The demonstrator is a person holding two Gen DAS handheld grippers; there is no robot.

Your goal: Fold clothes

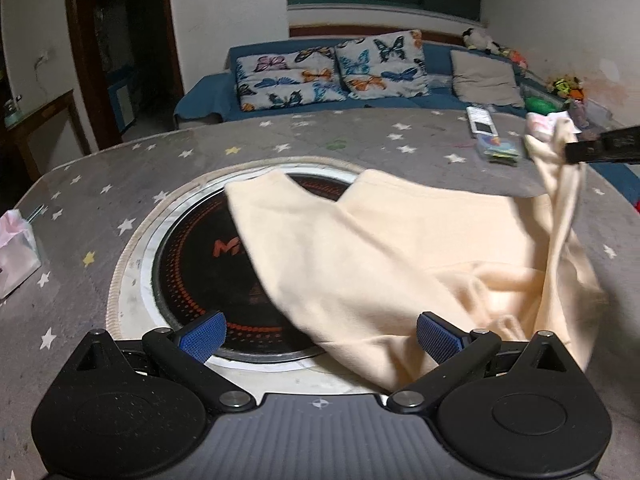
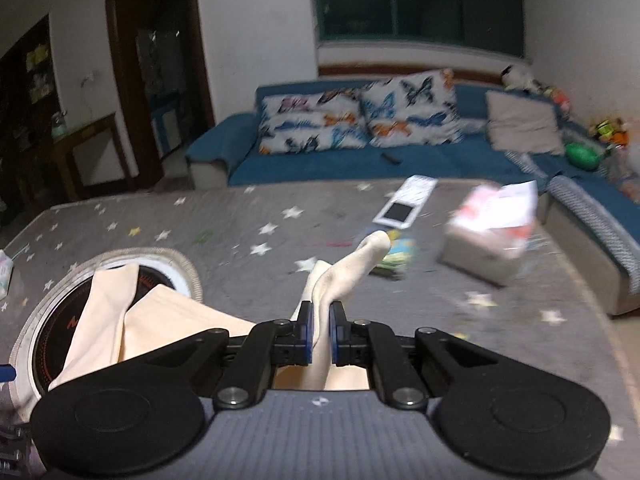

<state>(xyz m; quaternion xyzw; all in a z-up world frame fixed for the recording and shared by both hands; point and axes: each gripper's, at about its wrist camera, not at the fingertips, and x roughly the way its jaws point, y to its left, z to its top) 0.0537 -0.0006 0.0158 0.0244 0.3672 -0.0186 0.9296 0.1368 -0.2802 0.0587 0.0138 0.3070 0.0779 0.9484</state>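
A cream pair of shorts [image 1: 392, 256] lies on the grey star-print table cover [image 1: 120, 168], partly over a round black hotplate [image 1: 200, 264]. My left gripper [image 1: 320, 334] is open and empty, its blue pads on either side of the cloth's near edge. My right gripper [image 2: 320, 334] is shut on a bunched corner of the cream shorts [image 2: 340, 276] and lifts it off the table. It also shows in the left wrist view [image 1: 576, 152] at the right, with cloth hanging from it.
A tissue pack [image 1: 16, 248] lies at the table's left edge. A white device [image 2: 404, 204], a colourful packet [image 2: 396, 256] and a tissue box [image 2: 488, 236] lie on the far right of the table. A blue sofa [image 1: 320, 100] with cushions stands behind.
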